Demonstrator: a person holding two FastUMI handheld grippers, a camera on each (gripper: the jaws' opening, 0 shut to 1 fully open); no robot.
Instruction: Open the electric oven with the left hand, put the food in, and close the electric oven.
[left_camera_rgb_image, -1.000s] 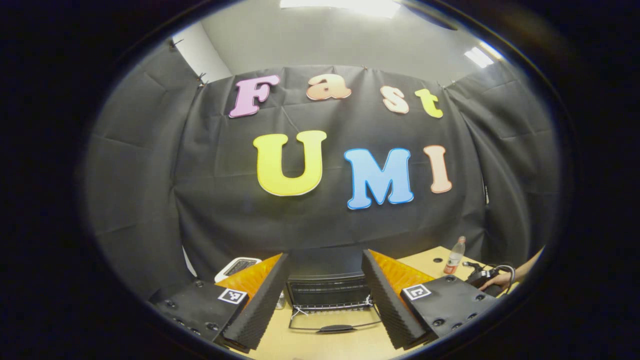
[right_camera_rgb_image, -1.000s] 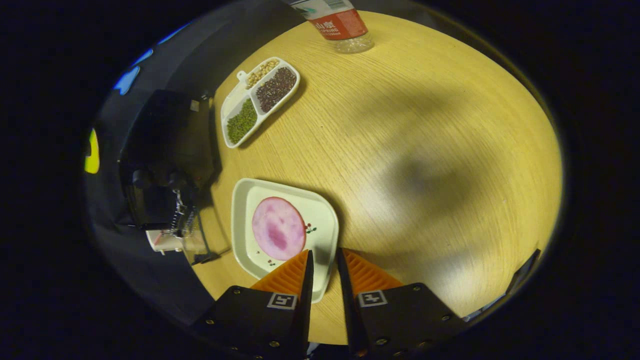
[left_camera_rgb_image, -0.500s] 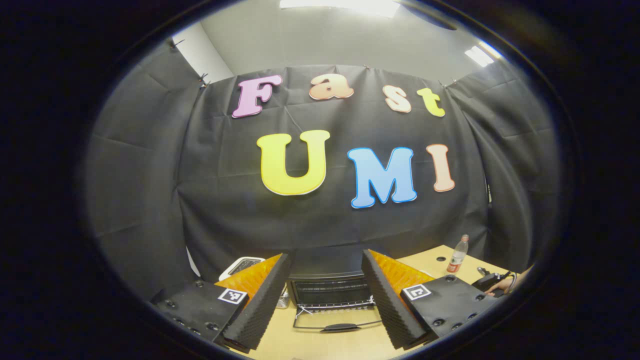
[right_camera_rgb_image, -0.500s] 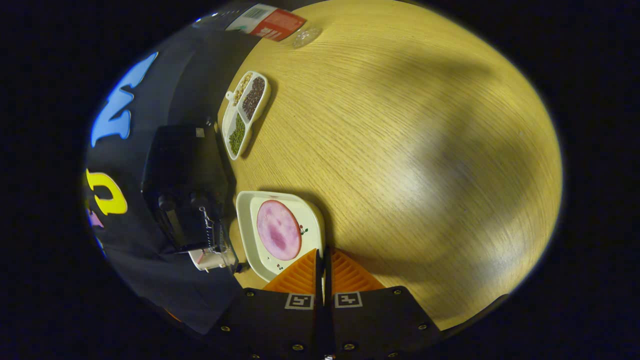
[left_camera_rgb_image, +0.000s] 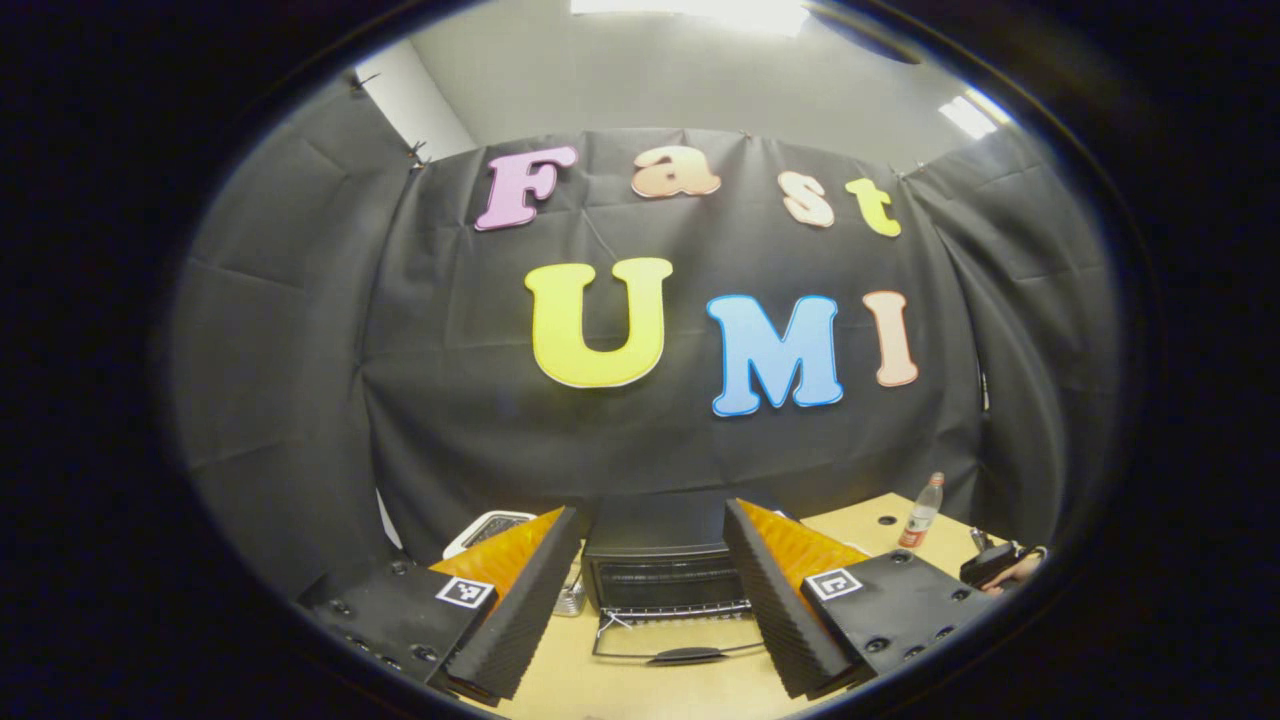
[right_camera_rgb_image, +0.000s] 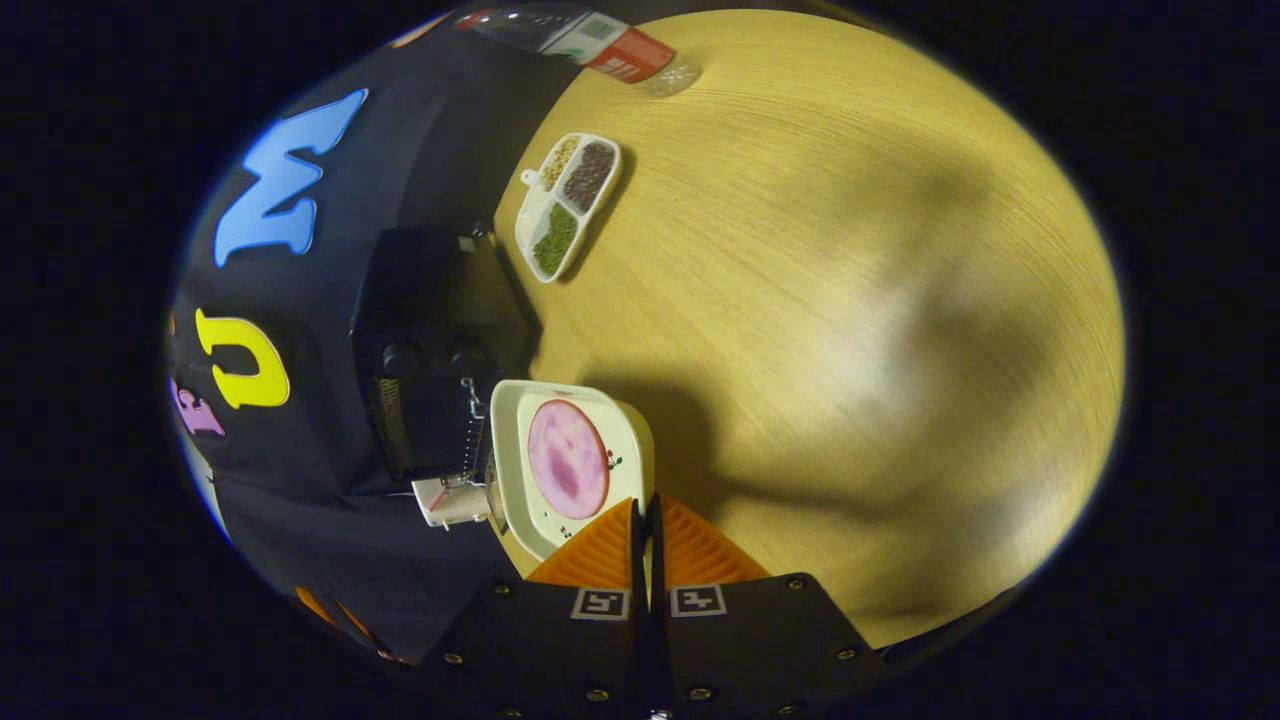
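The black electric oven (left_camera_rgb_image: 660, 560) stands ahead of my left gripper (left_camera_rgb_image: 650, 510), whose fingers are spread wide with nothing between them. The oven's door (left_camera_rgb_image: 685, 655) lies folded down on the table, handle toward me. In the right gripper view my right gripper (right_camera_rgb_image: 647, 505) is shut on the near rim of a white plate (right_camera_rgb_image: 525, 440) that carries a round pink slice of food (right_camera_rgb_image: 567, 458). The plate hangs just beside the oven (right_camera_rgb_image: 430, 340), casting a shadow on the table. A hand holding the right gripper (left_camera_rgb_image: 1000, 568) appears at the far right of the left gripper view.
A divided white dish of beans and grains (right_camera_rgb_image: 565, 205) lies on the wooden table (right_camera_rgb_image: 850, 300) beyond the oven. A plastic bottle (left_camera_rgb_image: 920, 512) stands at the back right. A white device (left_camera_rgb_image: 490, 525) sits left of the oven.
My right gripper closed on the plate's rim and carried the plate closer to the oven. The left gripper stayed open and barely drifted.
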